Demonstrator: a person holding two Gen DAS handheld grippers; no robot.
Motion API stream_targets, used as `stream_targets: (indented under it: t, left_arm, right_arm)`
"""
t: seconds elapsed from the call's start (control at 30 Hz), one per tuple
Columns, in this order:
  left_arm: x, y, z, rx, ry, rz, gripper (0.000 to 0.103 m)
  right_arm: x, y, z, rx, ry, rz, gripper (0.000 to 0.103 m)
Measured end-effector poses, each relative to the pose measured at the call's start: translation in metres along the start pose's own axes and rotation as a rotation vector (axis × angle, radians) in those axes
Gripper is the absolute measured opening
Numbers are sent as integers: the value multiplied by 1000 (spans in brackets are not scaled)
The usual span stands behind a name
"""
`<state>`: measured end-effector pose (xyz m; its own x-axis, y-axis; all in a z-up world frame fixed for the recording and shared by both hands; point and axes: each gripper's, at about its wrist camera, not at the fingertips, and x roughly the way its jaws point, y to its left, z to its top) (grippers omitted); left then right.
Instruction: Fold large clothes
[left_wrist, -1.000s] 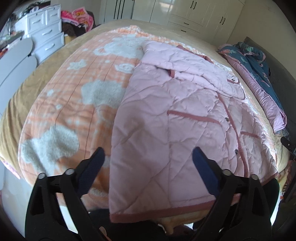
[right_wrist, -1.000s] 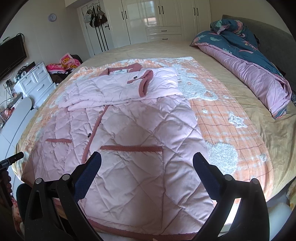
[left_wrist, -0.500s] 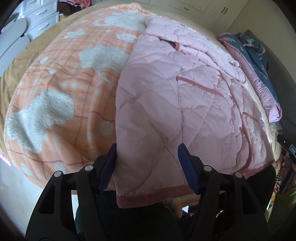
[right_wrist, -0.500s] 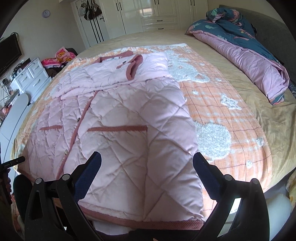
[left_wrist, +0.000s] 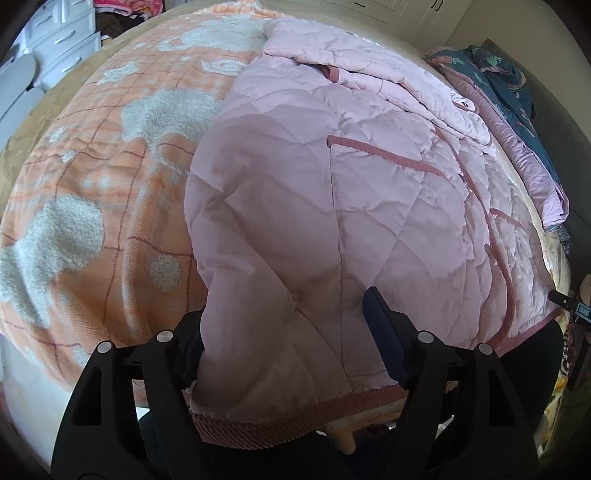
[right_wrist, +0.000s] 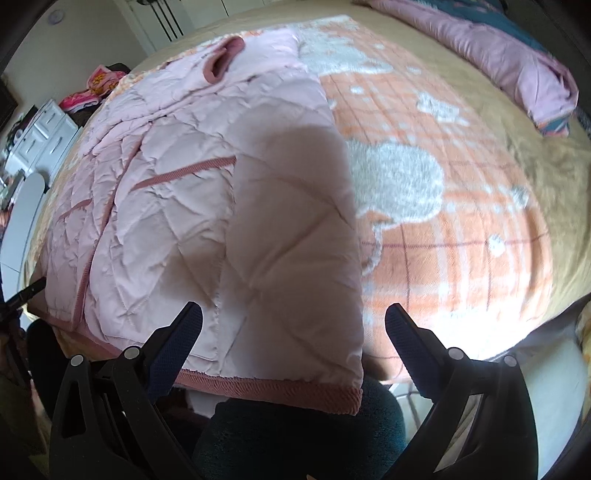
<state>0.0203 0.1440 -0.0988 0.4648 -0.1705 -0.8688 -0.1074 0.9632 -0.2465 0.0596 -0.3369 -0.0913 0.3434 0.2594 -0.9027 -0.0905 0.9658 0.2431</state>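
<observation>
Over jacket (left_wrist: 332, 221) hem, left tongs (left_wrist: 284, 328) angled down, straddling corner, reopening

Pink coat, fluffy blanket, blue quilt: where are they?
Pink coat (left_wrist: 295, 221): left wrist view, quilted front.
Fluffy blanket (right_wrist: 461, 258): right wrist view, orange checked part.
Blue quilt (left_wrist: 506, 70): left wrist view, flowered top.

I see a wide bed (right_wrist: 554, 192) under an orange checked blanket (left_wrist: 110, 177) with fluffy white patches; beyond the bed's far left corner stands a white chest of drawers (left_wrist: 62, 40); along its right edge lies a rolled purple and teal quilt (right_wrist: 517, 62); white wardrobe doors (right_wrist: 166, 18) rise behind; daylight falls across it.
</observation>
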Motion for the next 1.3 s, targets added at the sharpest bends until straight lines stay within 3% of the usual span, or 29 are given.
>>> stream_targets:
  t: [0.17, 0.3, 0.37, 0.4, 0.47, 0.53, 0.57, 0.63, 0.73, 1.0, 1.3]
  left_arm:
    - [-4, 8, -6, -17, 10, -23, 66]
    - [-8, 9, -11, -13, 10, -28, 66]
    - [-9, 8, -12, -8, 9, -25, 66]
    - [-9, 7, -13, -8, 8, -20, 66]
    - [-9, 6, -14, -2, 5, -1, 61]
    - [-11, 6, -15, 7, 2, 22, 48]
    - [-12, 7, -15, 1, -3, 16, 45]
    - [-16, 6, -14, 2, -20, 24, 25]
    - [-25, 6, -12, -6, -49, 0, 16]
    - [-56, -9, 10, 21, -144, -34, 12]
    - [-82, -18, 40, 9, -240, -61, 12]
  right_arm:
    - [16, 6, -4, -19, 89, 71, 97]
    - [18, 13, -8, -55, 98, 103, 81]
    - [11, 15, -8, -75, 66, 109, 68]
    - [6, 15, -9, -85, 43, 118, 56]
    - [-5, 13, -9, -101, -7, 130, 34]
    - [-16, 9, -7, -95, -59, 174, 26]
    - [-21, 9, -7, -96, -82, 184, 25]
    - [-28, 14, -6, -109, -127, 191, 23]
    - [-37, 19, 1, -114, -183, 211, 20]
    - [-68, 28, 27, -119, -314, 278, 18]
    - [-90, 30, 47, -116, -396, 310, 17]
